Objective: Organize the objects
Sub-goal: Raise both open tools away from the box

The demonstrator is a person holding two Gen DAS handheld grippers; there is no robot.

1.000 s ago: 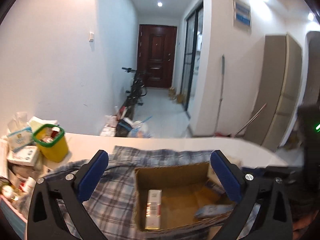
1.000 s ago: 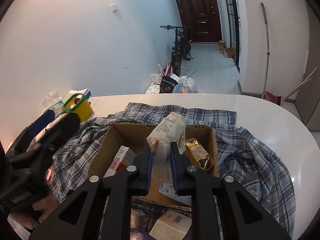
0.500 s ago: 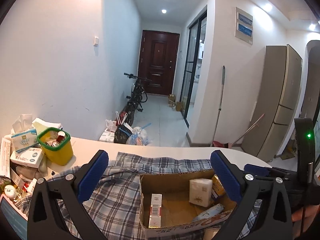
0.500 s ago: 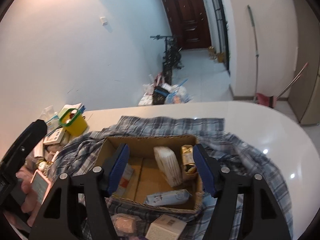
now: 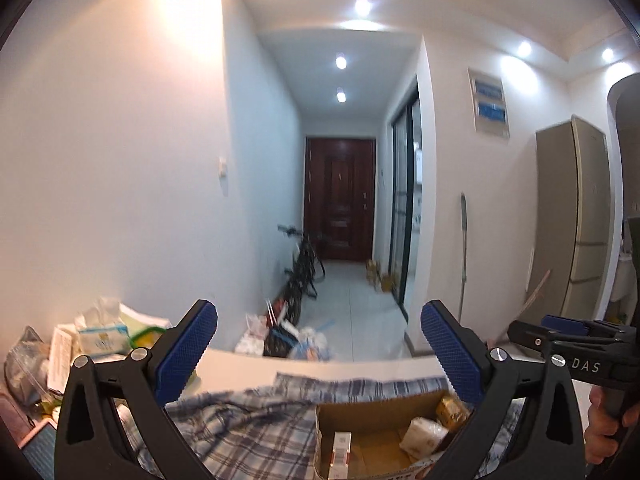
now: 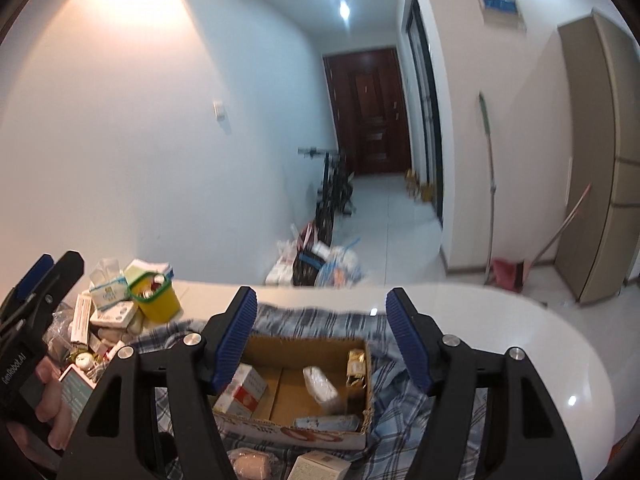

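Note:
An open cardboard box (image 6: 362, 430) sits on a plaid shirt (image 6: 396, 412) on the white table (image 6: 520, 344). In it lie a red and white box (image 6: 240, 390), a white tissue pack (image 6: 320, 384), a gold packet (image 6: 357, 366) and a blue tube (image 6: 328, 424). My right gripper (image 6: 322, 338) is open and empty, raised above and behind the box. My left gripper (image 5: 318, 354) is open and empty, raised to the left of the box (image 5: 372, 412). The tissue pack (image 5: 422, 434) shows there too.
A yellow bin with a green rim (image 6: 154, 294) and piled cartons (image 6: 108, 312) stand at the table's left. A pink packet (image 6: 250, 462) and a white box (image 6: 318, 466) lie in front of the cardboard box. A hallway with a bicycle (image 6: 332, 188) lies beyond.
My right gripper opened and dropped the white tissue pack into the box, then drew back and up. My left gripper rose and tilted upward.

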